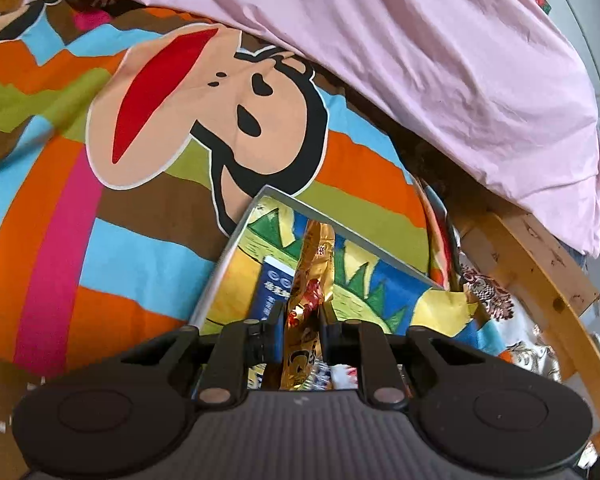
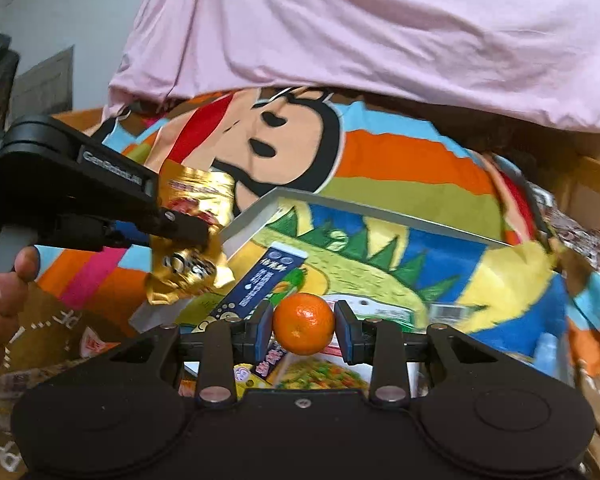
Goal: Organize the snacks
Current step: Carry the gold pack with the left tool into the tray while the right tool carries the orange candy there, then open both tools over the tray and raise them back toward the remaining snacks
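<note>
Now my left hand-held gripper (image 2: pixel 204 236) is clamped on a gold foil snack packet (image 2: pixel 192 240), which hangs at about ten o'clock from my right one, over the near-left rim of the picture-lined box (image 2: pixel 320 202) on the bed. My right hand-held gripper (image 2: pixel 303 326) is pinched on a mandarin orange (image 2: pixel 303 323), directly above the box. Its open interior lies at twelve o'clock, long side running left to right, so I judge the right hand nearer.

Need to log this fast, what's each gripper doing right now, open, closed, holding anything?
Left gripper: shut on the gold snack packet.
Right gripper: shut on the small orange.
</note>
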The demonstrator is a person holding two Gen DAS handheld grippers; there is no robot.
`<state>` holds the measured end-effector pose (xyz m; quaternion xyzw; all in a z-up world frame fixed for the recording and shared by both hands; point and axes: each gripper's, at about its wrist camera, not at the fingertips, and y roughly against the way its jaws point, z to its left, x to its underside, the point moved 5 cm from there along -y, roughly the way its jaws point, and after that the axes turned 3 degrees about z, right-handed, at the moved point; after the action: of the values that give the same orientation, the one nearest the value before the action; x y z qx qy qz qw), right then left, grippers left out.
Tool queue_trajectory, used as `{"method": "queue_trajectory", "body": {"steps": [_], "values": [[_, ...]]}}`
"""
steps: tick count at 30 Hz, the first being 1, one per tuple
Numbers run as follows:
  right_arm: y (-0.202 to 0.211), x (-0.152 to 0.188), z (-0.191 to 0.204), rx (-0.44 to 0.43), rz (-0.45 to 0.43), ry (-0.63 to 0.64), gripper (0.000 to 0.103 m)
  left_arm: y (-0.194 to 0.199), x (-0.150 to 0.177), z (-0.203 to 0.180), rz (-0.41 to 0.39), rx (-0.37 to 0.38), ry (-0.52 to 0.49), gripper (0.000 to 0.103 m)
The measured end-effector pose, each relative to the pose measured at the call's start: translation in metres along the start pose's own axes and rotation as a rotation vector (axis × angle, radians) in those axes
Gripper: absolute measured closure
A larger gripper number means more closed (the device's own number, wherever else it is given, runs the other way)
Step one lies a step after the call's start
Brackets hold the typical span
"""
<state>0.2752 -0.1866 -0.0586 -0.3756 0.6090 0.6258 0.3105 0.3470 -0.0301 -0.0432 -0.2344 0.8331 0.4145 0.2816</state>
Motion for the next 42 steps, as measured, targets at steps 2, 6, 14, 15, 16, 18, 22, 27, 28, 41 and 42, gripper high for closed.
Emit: {"method": "queue_trajectory", "body": {"steps": [2, 6, 14, 15, 16, 18, 22, 27, 28, 41, 42], "values": [[-0.011, 0.001, 0.006, -0.006, 0.008, 0.032, 0.068, -0.013, 0.004, 0.008, 0.026, 0.007, 0.001, 0.085], [-0.025, 0.009, 0.015, -0.025, 0.034, 0.072, 0.067, -0.03, 0.012, 0.022, 0.069, 0.018, 0.055, 0.085], [-0.038, 0.019, 0.024, -0.041, 0.076, 0.091, 0.067, -0.039, 0.018, 0.031, 0.108, -0.045, 0.025, 0.084], [-0.038, 0.02, 0.025, -0.043, 0.079, 0.094, 0.066, -0.039, 0.018, 0.032, 0.107, -0.043, 0.029, 0.083], [-0.038, 0.02, 0.027, -0.043, 0.079, 0.098, 0.065, -0.039, 0.019, 0.033, 0.109, -0.046, 0.031, 0.082], [-0.037, 0.02, 0.028, -0.04, 0.076, 0.107, 0.061, -0.039, 0.019, 0.035, 0.111, -0.076, 0.019, 0.079], [-0.033, 0.02, 0.028, -0.035, 0.069, 0.111, 0.048, -0.037, 0.02, 0.034, 0.102, -0.138, -0.018, 0.055], [-0.016, 0.012, 0.021, -0.005, 0.037, 0.069, 0.029, -0.022, 0.02, 0.023, 0.064, -0.097, -0.042, 0.023], [-0.01, 0.01, 0.019, 0.002, 0.025, 0.053, 0.025, -0.017, 0.019, 0.021, 0.048, -0.105, -0.051, 0.018], [0.086, -0.006, 0.009, 0.058, -0.11, -0.054, 0.001, 0.063, 0.015, 0.002, -0.035, -0.206, -0.133, 0.001], [0.094, -0.005, 0.008, 0.062, -0.115, -0.065, 0.001, 0.071, 0.016, -0.001, -0.044, -0.215, -0.137, 0.001]]}}
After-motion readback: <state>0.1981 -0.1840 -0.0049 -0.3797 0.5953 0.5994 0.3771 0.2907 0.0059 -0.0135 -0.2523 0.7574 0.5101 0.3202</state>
